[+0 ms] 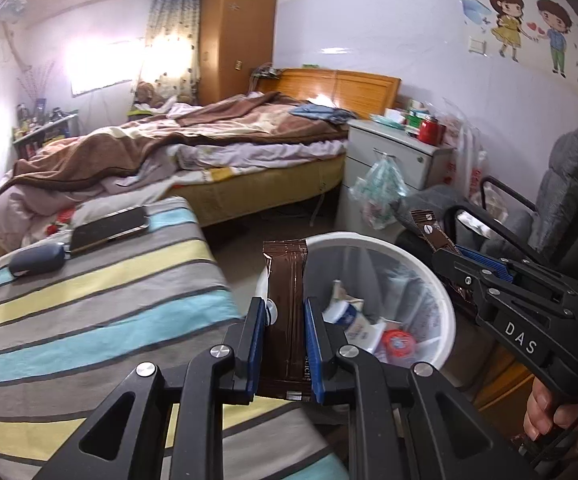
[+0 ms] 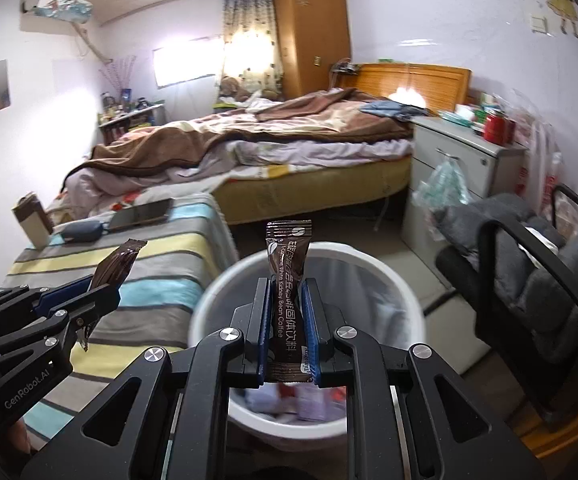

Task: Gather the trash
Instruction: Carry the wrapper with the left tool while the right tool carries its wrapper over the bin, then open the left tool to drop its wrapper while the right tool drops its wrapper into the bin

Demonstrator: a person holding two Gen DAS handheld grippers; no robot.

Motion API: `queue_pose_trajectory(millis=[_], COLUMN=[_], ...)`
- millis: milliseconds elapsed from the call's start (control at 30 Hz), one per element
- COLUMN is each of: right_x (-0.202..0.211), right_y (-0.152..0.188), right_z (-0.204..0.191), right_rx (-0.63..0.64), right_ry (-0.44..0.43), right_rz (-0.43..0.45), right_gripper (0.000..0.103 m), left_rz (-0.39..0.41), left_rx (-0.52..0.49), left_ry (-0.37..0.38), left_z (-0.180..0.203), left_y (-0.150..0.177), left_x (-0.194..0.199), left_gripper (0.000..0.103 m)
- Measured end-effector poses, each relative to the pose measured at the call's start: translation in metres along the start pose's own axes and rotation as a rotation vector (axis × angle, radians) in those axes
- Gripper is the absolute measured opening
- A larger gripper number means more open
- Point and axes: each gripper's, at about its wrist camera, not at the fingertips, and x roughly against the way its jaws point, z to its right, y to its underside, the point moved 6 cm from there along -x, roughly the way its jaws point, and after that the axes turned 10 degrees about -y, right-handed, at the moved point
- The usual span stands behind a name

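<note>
My left gripper [image 1: 285, 308] is shut on a brown sachet [image 1: 285, 264] that stands upright between its blue pads, over the near left rim of a white trash bin [image 1: 445, 308]. The bin is lined with a clear bag and holds several pieces of rubbish. My right gripper [image 2: 286, 292] is shut on a brown coffee sachet [image 2: 289, 248], held upright above the bin's opening [image 2: 209, 300]. Each view shows the other gripper too: the right gripper [image 1: 445, 252] with its sachet [image 1: 429, 228], and the left gripper [image 2: 105, 284] with its sachet [image 2: 119, 262].
A striped cloth surface [image 1: 89, 300] left of the bin carries a phone [image 1: 109, 226], a dark pouch [image 1: 37, 260] and a small carton [image 2: 33, 220]. A black chair with grey cushions [image 2: 529, 280] stands right of the bin. A bed and a white drawer cabinet [image 1: 385, 160] lie beyond.
</note>
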Motion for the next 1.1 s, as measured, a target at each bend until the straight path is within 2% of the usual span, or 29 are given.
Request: queue_pose_trajectory(millis=[333, 733, 767, 833, 867, 933, 1000, 1067, 1100], right_x=[-0.015, -0.028, -0.027, -0.028, -0.027, -0.028, -0.027, -0.025, -0.025], right_y=[0.026, 0.037, 0.038, 0.039, 0.039, 0.038, 0.038, 0.038, 0.037], right_z=[0.035, 0.049, 0.049, 0.049, 0.05, 0.051, 0.052, 0.051, 0.051], right_rx=[-0.05, -0.063, -0.067, -0.065, -0.068, -0.073, -0.075, -0.077, -0.075], right_ry=[0.039, 0.049, 0.048, 0.05, 0.055, 0.065, 0.072, 0.066, 0.068], right_rz=[-0.099, -0.155, -0.154, -0.156, -0.157, -0.155, -0.156, -0.151, -0.149], right_gripper=[0.018, 0.018, 0.018, 0.018, 0.019, 0.021, 0.038, 0.048, 0.048], left_rz=[-0.083, -0.129, -0.132, -0.13, -0.132, -0.128, -0.12, -0.115, -0.114], left_rx=[-0.029, -0.023, -0.026, -0.03, -0.027, -0.017, -0.01, -0.009, -0.006], left_ry=[0.04, 0.022, 0.011, -0.008, -0.009, 0.001, -0.003, -0.012, -0.012], left_z=[0.036, 0.034, 0.033, 0.032, 0.031, 0.03, 0.028, 0.026, 0.025], left_y=[0.017, 0.027, 0.028, 0.028, 0.029, 0.029, 0.028, 0.027, 0.027], left_x=[-0.038, -0.061, -0.061, -0.062, -0.062, -0.06, -0.057, -0.055, -0.054], left_gripper=[0.02, 0.021, 0.022, 0.032, 0.041, 0.044, 0.044, 0.045, 0.045])
